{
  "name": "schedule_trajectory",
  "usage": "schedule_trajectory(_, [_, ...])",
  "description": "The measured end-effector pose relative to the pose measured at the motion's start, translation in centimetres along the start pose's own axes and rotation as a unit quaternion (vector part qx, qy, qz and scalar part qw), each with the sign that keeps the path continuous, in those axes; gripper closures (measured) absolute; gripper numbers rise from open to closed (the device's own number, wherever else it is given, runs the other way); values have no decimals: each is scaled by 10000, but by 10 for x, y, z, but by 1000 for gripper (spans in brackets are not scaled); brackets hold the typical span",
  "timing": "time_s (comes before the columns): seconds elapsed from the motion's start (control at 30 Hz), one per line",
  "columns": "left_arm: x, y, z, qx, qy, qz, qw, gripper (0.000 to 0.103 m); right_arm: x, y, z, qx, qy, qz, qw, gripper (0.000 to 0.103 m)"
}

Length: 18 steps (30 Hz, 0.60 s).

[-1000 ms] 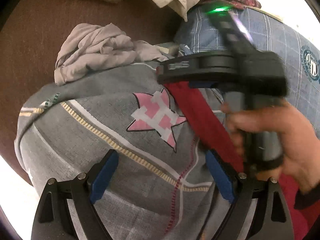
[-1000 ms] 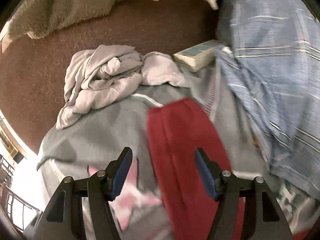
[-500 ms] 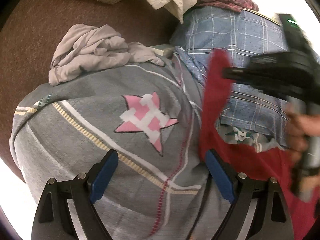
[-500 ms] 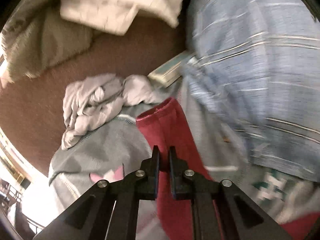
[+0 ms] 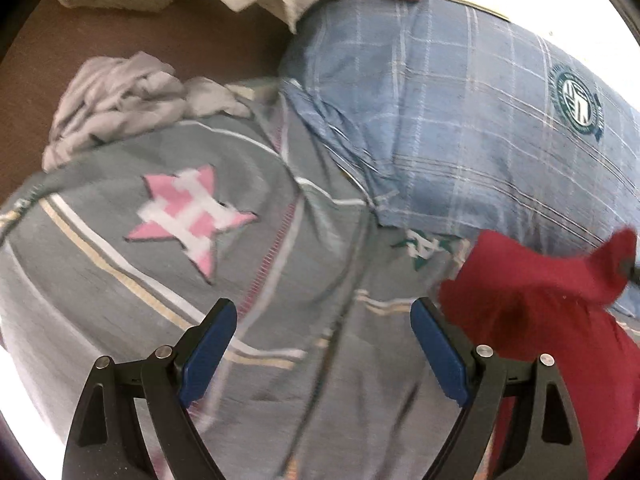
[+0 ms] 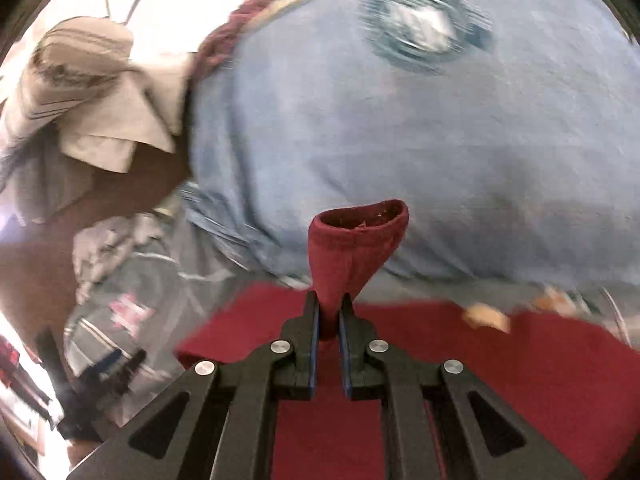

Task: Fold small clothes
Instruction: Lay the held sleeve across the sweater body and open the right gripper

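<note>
Red garment (image 6: 352, 256) sits pinched in your right gripper (image 6: 329, 312), trailing to lower frame; your left gripper (image 5: 322, 344) gapes empty beside it.

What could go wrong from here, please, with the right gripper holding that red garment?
1. The right gripper pinches only one narrow end of the red garment, so the cloth may slip free if pulled.
2. The rest trails over the grey star cloth and blue checked cloth; it might drag them out of place.
3. The left gripper is open and holds nothing, so the red garment may bunch.
</note>
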State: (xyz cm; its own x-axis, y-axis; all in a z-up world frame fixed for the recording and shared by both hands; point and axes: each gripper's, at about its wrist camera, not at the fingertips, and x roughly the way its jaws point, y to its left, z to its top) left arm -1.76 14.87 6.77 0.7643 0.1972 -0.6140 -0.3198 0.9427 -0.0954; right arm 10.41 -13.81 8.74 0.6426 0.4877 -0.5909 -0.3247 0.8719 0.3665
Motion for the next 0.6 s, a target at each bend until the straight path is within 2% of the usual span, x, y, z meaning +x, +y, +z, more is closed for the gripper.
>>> schedule_trajectory(0.17, [2, -25, -4, 272, 38, -220, 9994, 14, -14, -71, -36, 632, 161, -551, 9963, 95])
schedule_trajectory(0.33, [3, -51, -12, 629, 42, -447, 9970, 14, -45, -104, -45, 854, -168, -822, 9928, 95])
schedule_trajectory(0.5, [18, -69, -18, 818, 291, -702, 9937, 14, -43, -132, -61, 1063, 232, -1338, 9850, 95])
schedule_trajectory(0.53, [20, -72, -19, 849, 324, -723, 9932, 14, -43, -137, -66, 1143, 303, -1319, 9842, 93])
schedule_trajectory(0.6, [25, -78, -20, 960, 362, -707, 9922, 14, -48, -146, -73, 1253, 376, -1391, 9816, 83])
